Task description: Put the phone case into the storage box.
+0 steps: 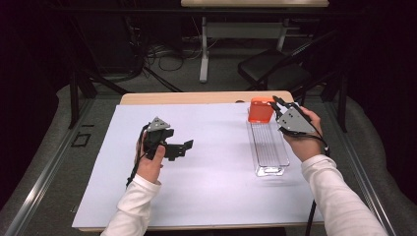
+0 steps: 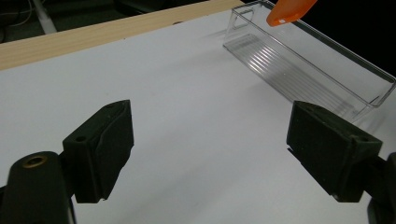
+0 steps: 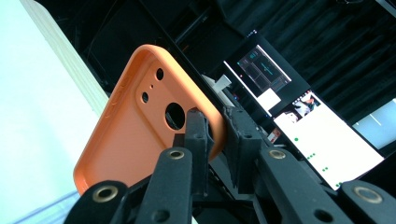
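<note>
While the right gripper [image 1: 276, 103] pinches one edge of the orange phone case [image 1: 260, 110], the case hangs above the far end of the clear tray [image 1: 269, 150]. Thin edge grip: case may twist or slip, missing the tray. Right hand tilted inward over the tray's far end. Left gripper [image 1: 184, 146], jaws wide and empty, rests well left of the tray.

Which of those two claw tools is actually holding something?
The right gripper, over the clear tray: its jaws pinch the edge of an orange phone case. The left gripper stands wide open with nothing between its jaws.
</note>
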Tool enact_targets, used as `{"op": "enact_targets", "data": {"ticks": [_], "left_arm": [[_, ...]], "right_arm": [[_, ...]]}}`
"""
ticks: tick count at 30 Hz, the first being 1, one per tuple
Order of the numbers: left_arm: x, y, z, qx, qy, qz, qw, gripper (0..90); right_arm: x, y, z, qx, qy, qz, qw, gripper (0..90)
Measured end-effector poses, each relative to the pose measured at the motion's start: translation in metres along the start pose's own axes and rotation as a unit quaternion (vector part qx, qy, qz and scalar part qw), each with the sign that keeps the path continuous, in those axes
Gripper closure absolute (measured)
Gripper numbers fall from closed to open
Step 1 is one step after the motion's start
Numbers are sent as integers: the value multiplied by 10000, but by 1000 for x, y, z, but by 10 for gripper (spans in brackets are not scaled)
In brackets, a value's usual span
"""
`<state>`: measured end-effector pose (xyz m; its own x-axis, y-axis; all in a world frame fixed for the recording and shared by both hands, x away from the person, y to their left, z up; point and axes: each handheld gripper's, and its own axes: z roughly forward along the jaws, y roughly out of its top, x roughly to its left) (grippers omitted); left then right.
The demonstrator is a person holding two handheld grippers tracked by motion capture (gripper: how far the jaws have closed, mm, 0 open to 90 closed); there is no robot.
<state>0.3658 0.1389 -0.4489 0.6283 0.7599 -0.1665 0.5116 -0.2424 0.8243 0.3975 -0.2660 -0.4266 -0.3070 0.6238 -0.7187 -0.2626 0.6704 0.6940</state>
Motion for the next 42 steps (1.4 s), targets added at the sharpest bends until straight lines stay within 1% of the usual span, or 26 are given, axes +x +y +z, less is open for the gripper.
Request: {"op": "enact_targets", "data": {"ticks": [2, 4, 7, 11, 13, 16, 25, 32, 38, 42], "left_arm": [[0, 0, -1, -36, -10, -47, 10000, 151], [0, 0, -1, -61, 10, -51, 10000, 151], [0, 1, -2, -36, 2, -27, 10000, 151], [2, 0, -3, -51, 26, -20, 10000, 152], [2, 1, -3, -68, 38, -51, 10000, 151], [4, 1, -4, -82, 43, -76, 9999, 151], [7, 0, -5, -85, 85, -101, 9999, 152], [7, 0, -7, -128, 83, -107, 9998, 151], [6, 0, -8, -144, 99, -102, 9998, 151], [6, 1, -12, -190, 106, -114, 9997, 151]], "right_arm": [[-1, -1, 2, 33, -7, -29, 10000, 804], [-2, -2, 5, 72, -2, -79, 9999, 804], [-3, -4, 9, 114, 9, -108, 9999, 804], [-5, -8, 15, 201, 4, -103, 9997, 804], [-6, -10, 18, 233, -14, -64, 9997, 804], [-6, -13, 22, 262, -18, -79, 9996, 804], [-2, -23, 36, 383, -29, -119, 9992, 804], [1, -29, 49, 442, -42, -156, 9989, 804], [4, -36, 56, 528, -57, -129, 9985, 804], [8, -40, 61, 587, -36, -212, 9980, 804]]}}
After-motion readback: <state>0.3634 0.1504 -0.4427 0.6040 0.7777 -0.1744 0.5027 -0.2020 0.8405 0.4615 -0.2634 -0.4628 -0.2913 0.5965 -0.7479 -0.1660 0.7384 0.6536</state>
